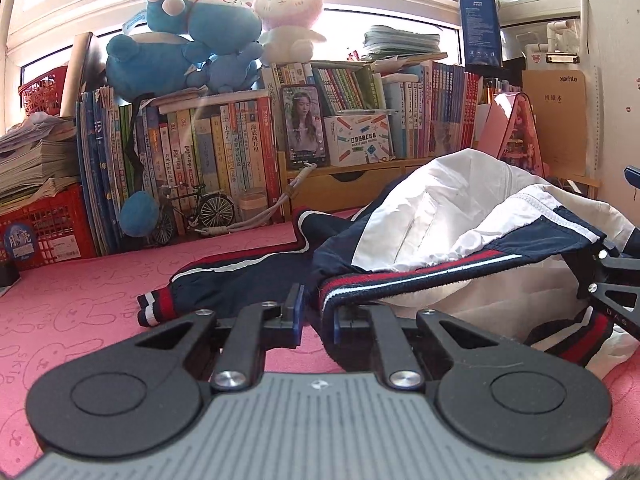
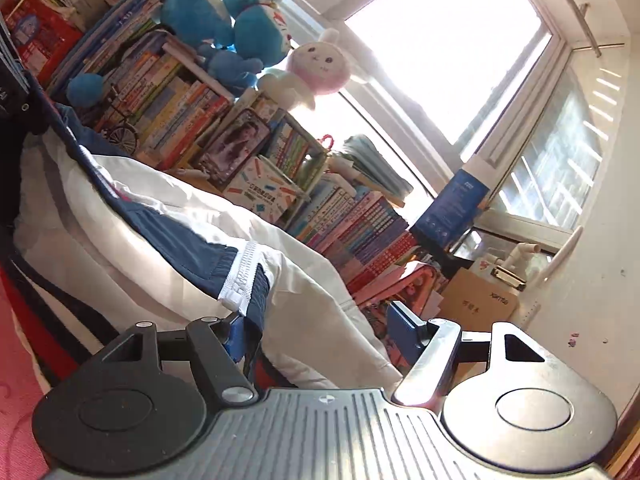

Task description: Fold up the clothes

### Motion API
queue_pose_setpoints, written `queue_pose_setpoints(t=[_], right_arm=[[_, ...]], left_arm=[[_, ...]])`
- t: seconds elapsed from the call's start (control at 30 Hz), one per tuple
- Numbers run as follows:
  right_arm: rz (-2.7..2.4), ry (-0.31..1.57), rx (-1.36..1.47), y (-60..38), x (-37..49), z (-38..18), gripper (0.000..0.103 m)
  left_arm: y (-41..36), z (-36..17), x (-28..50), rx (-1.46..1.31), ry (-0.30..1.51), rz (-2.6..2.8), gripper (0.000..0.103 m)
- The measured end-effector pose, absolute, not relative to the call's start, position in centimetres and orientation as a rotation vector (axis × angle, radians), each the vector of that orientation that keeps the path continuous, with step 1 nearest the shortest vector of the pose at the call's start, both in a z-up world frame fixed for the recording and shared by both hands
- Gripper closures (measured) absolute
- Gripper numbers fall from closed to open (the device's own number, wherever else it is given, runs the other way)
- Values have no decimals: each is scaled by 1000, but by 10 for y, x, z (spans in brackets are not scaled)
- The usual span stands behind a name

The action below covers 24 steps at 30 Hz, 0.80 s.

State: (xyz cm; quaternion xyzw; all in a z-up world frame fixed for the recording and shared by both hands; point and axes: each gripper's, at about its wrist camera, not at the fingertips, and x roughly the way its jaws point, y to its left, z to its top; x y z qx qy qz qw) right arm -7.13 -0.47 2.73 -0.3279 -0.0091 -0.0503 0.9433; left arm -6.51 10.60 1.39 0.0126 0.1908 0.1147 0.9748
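Note:
A navy and white jacket (image 1: 440, 216) with red-and-white striped ribbing lies bunched on the pink mat (image 1: 80, 300). One sleeve (image 1: 240, 276) stretches flat to the left and ends in a striped cuff (image 1: 154, 308). My left gripper (image 1: 316, 314) is shut on the jacket's striped hem (image 1: 360, 284) and holds it a little off the mat. In the right wrist view my right gripper (image 2: 320, 332) stands open and tilted. White and navy jacket cloth (image 2: 168, 220) lies between its fingers and drapes over the left blue pad (image 2: 236, 336). The right pad (image 2: 404, 328) is bare.
A row of books (image 1: 224, 148) lines the back, with blue plush toys (image 1: 180, 44) and a pink one (image 1: 288, 12) on top. A phone (image 1: 302, 124), a model bicycle (image 1: 196, 212) and red crates (image 1: 44, 228) stand along it. A white wall (image 2: 592, 240) is at the right.

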Motion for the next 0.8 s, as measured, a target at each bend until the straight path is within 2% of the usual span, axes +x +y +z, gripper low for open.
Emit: queue_pose_setpoints(t=[0.17, 0.37, 0.57, 0.8], right_arm=[[-26, 19, -668, -17, -77, 22, 30], [20, 152, -748, 16, -63, -6, 31], [-165, 163, -634, -27, -60, 16, 33], [-302, 0, -504, -89, -125, 84, 39]], left_arm=[[96, 13, -64, 80, 367, 280, 90], [112, 28, -72, -32, 333, 292, 90], [112, 30, -78, -27, 333, 266, 88], [81, 30, -86, 67, 304, 185, 85]])
